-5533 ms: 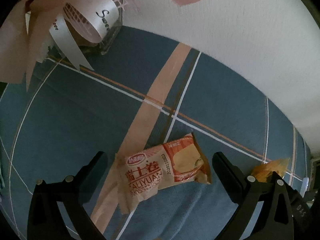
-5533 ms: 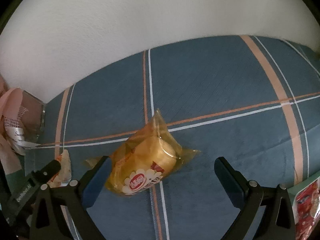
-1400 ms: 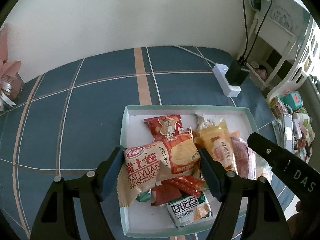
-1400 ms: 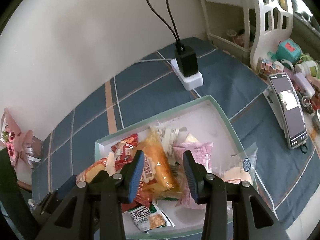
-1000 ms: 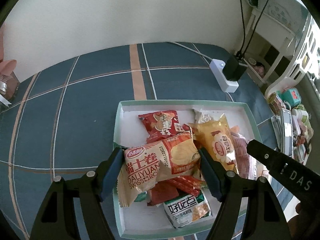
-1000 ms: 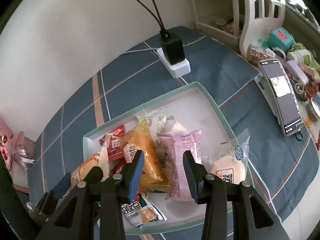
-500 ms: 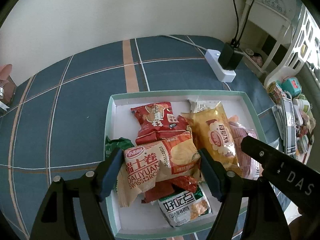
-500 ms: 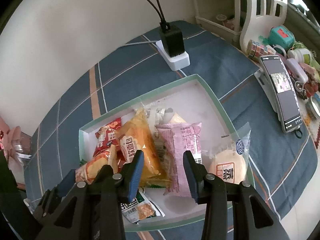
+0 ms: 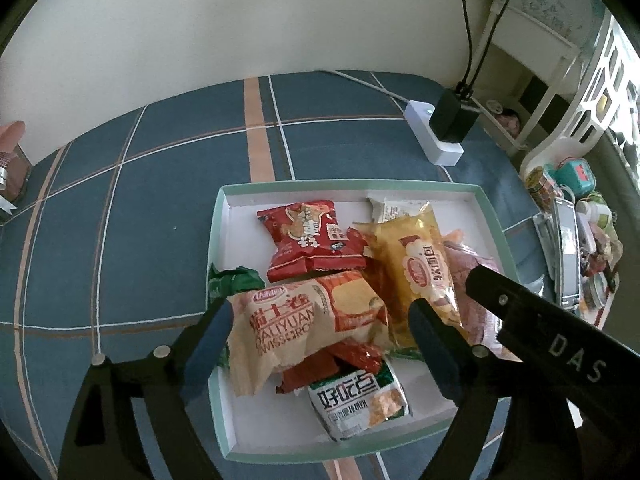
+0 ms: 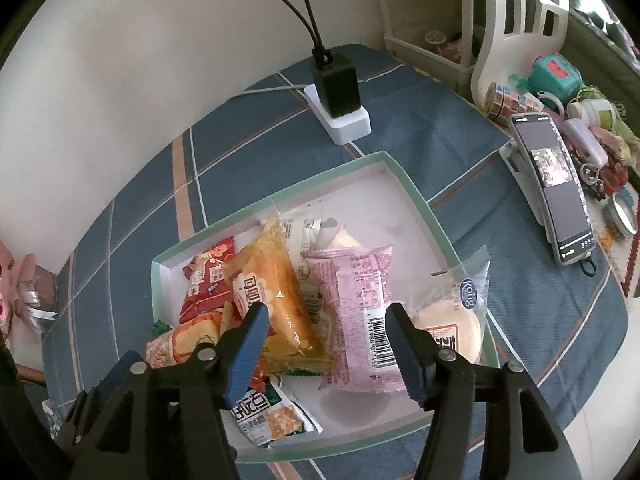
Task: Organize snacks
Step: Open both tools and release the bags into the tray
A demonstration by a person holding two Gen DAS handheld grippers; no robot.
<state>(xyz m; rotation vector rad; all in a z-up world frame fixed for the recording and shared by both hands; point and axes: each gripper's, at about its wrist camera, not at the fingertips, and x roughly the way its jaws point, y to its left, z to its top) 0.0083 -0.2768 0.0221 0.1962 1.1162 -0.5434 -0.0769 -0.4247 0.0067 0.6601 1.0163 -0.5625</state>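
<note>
the right wrist view showed what the left did not: a pink packet [image 10: 356, 312] lying whole in the tray [image 10: 416, 196], a round clear-wrapped cake [image 10: 452, 320] leaning on the tray's right wall, and a phone [image 10: 556, 184] on the blue plaid cloth [image 10: 420, 128]. the left wrist view alone showed the swiss roll packet [image 9: 304, 324] in full, with its printed face up.

the left gripper [image 9: 318, 340] stood wide, its jaws having just been opening; the swiss roll packet lay between them, resting on the other snacks at the tray's near left, and neither pad visibly pressed it. the right gripper [image 10: 324, 340] had also just been opening, about half apart, gripping nothing, over the yellow packet [image 10: 272, 300] and the pink packet.

the swiss roll packet's long axis ran across the left gripper, from pad to pad. the yellow packet ran lengthwise away from the camera, tilted left.
</note>
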